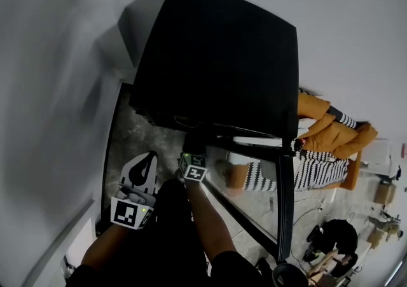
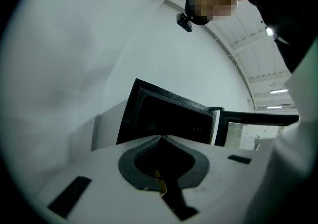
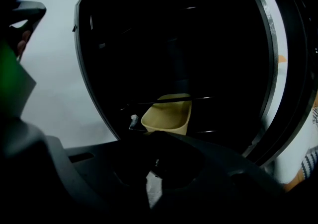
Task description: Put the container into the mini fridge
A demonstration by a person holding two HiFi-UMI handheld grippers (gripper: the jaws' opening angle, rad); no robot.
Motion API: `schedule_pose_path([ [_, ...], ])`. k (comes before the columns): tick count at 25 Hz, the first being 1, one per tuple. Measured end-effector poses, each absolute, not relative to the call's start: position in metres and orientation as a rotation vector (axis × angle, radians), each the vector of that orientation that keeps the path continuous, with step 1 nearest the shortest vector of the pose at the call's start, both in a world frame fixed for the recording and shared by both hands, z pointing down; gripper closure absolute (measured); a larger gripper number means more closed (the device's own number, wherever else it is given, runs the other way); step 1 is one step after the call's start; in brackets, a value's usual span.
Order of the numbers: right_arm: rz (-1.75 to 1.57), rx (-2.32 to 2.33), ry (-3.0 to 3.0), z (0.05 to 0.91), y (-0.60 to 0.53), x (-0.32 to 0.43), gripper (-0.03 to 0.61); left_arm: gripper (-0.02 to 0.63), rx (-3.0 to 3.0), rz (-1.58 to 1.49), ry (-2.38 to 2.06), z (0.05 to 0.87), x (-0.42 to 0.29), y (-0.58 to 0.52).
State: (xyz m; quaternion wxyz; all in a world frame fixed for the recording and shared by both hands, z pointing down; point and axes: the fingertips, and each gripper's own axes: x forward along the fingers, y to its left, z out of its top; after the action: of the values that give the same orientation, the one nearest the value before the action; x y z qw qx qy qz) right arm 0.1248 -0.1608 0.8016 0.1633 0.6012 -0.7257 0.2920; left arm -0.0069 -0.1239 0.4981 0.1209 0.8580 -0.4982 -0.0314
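Container [image 3: 168,113], a pale yellow tub, sits on a wire shelf [image 3: 218,131] inside the black mini fridge [image 1: 216,56], just beyond the tips of the right gripper [image 3: 158,133]. Its 2 jaws are closed on nothing. Left gripper [image 2: 161,136] is closed and empty too, outside the fridge.

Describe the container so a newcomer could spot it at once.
Start at the black box-shaped mini fridge by the white wall, its door open. In its dark interior, among thin wire shelves, sits the pale yellow plastic tub-shaped container: the only yellow thing there.
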Motion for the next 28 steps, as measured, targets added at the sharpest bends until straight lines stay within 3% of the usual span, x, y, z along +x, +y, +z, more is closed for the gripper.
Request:
schedule_pose_path([
  [28, 0.861, 1.721, -2.074, 0.843, -0.219, 0.148, 0.575, 0.611, 2.497, -0.144, -1.523, 0.518, 0.010, -0.145],
])
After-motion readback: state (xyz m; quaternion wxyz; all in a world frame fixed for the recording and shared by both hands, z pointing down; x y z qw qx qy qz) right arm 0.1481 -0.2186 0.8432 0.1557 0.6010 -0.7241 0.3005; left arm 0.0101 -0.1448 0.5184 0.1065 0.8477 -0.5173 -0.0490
